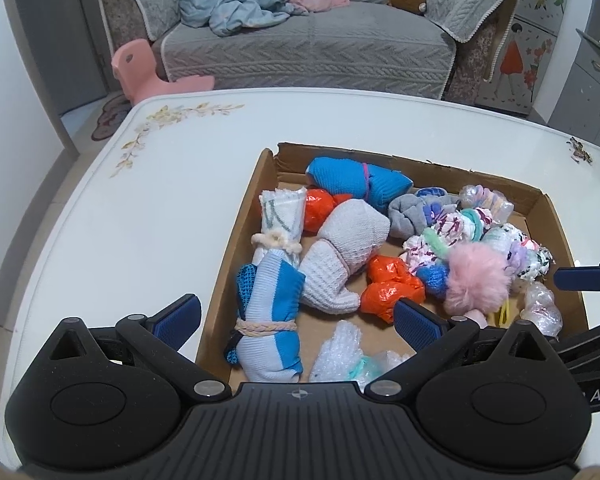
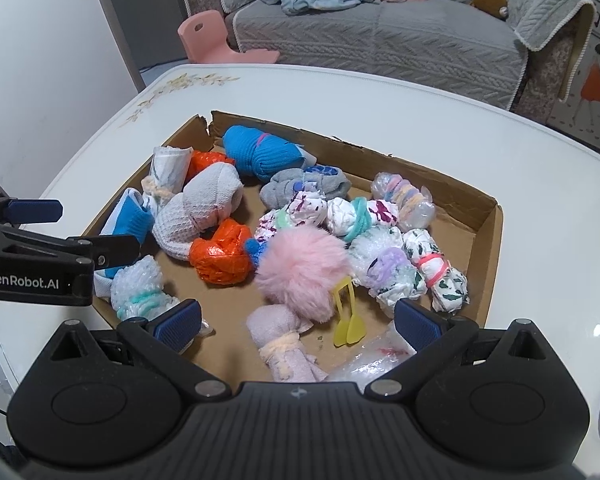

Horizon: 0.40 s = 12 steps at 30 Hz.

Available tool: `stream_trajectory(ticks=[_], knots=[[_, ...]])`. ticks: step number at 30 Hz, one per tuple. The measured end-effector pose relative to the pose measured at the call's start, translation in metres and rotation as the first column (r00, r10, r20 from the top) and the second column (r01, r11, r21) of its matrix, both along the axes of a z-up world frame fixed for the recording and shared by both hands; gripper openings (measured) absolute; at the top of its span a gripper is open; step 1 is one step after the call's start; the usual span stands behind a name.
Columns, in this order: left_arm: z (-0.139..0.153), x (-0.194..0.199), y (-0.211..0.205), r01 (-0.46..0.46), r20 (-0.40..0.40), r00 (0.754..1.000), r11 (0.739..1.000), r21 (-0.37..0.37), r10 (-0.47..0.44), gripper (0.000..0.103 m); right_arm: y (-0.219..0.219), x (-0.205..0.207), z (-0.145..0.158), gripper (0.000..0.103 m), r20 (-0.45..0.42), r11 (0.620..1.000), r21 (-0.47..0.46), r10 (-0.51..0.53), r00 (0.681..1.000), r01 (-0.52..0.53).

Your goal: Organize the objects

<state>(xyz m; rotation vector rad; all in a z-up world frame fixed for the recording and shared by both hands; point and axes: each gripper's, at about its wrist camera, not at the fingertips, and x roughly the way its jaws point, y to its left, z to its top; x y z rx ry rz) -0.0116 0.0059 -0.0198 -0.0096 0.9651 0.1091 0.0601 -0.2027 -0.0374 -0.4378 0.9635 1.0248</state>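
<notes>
On the white table (image 2: 380,92), a shallow cardboard tray (image 2: 494,224) holds rolled bundles. At its left end, the left gripper (image 1: 298,320) hangs with jaws wide apart and empty, above a blue-and-white sock roll (image 1: 268,320) tied with braided bands. Just right lie a beige knitted roll (image 2: 204,212) and an orange plastic bundle (image 2: 220,258), touching. In the middle sits a pink pompom (image 2: 300,268), with a yellow clip (image 2: 348,316) beside it. The right gripper (image 2: 298,320) hovers over the near edge, fingers spread, holding nothing. Below it lies a pale pink roll (image 2: 280,340), possibly a towel. Patterned white bundles (image 2: 440,276) crowd the right end.
</notes>
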Motion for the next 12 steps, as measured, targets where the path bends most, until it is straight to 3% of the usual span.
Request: stream_trajectory(ticks=[8, 12], knots=[[0.0072, -0.0034, 0.0060, -0.004, 0.052, 0.999, 1.000, -0.026, 0.005, 0.102, -0.0009, 0.0017, 0.0018, 0.102, 0.003, 1.000, 0.011, -0.004, 1.000, 0.004], [0.0079, -0.0011, 0.0025, 0.001, 0.042, 0.999, 1.000, -0.003, 0.000, 0.102, -0.0012, 0.0017, 0.0021, 0.102, 0.001, 1.000, 0.012, 0.000, 1.000, 0.000]])
